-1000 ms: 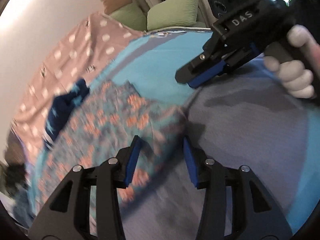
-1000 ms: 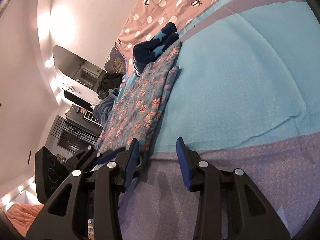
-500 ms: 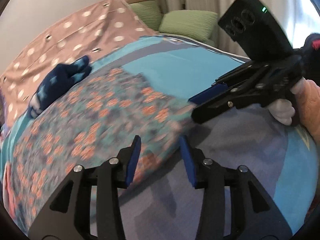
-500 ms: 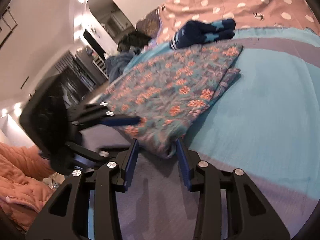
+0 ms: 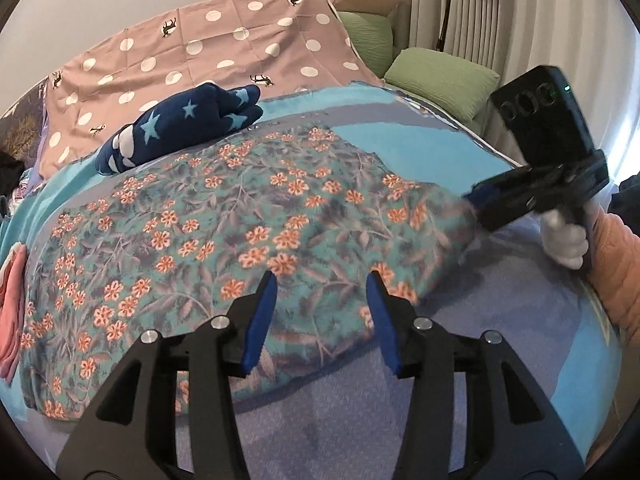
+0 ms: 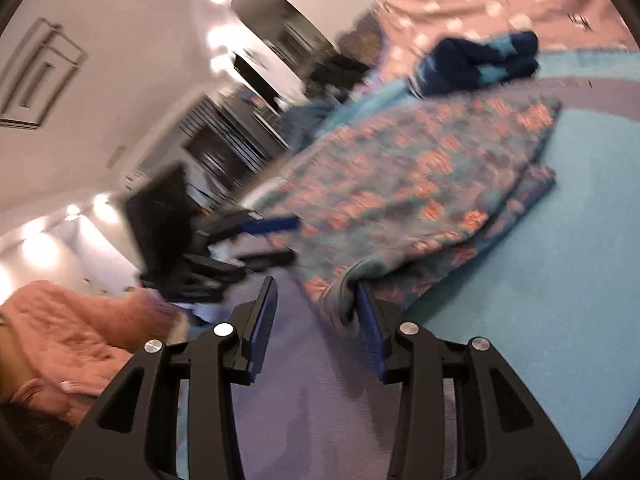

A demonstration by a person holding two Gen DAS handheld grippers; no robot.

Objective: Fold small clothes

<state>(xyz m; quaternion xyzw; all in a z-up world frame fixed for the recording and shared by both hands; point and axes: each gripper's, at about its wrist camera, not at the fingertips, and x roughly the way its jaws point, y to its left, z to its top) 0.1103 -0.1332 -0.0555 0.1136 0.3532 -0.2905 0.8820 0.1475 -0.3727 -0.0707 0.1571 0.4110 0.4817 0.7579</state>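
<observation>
A teal garment with orange flowers [image 5: 260, 208] lies spread flat on the bed, doubled over at its right side [image 6: 420, 184]. My left gripper [image 5: 320, 280] hovers over its near edge. The jaws are opening, and the cloth shows below the gap, not pinched. My right gripper [image 6: 316, 284] stands open at the garment's near right corner, where a bunched fold touches its right pad. Each gripper appears in the other's view: the right gripper [image 5: 474, 204] at the cloth's right edge, the left gripper [image 6: 286, 240] blurred at its near side.
A folded navy garment with stars [image 5: 188, 124] sits behind the floral one, against a pink polka-dot cloth [image 5: 200, 40]. Green pillows [image 5: 440, 76] lie at the back right. A pink garment [image 5: 12, 300] shows at the left edge. The bedspread [image 5: 480, 340] is blue and grey. An orange sleeve [image 5: 612, 264] holds the right gripper.
Both grippers rolled towards level and rose a little. The left one shifted from the floral garment's corner along its near edge. The right one came down to that corner.
</observation>
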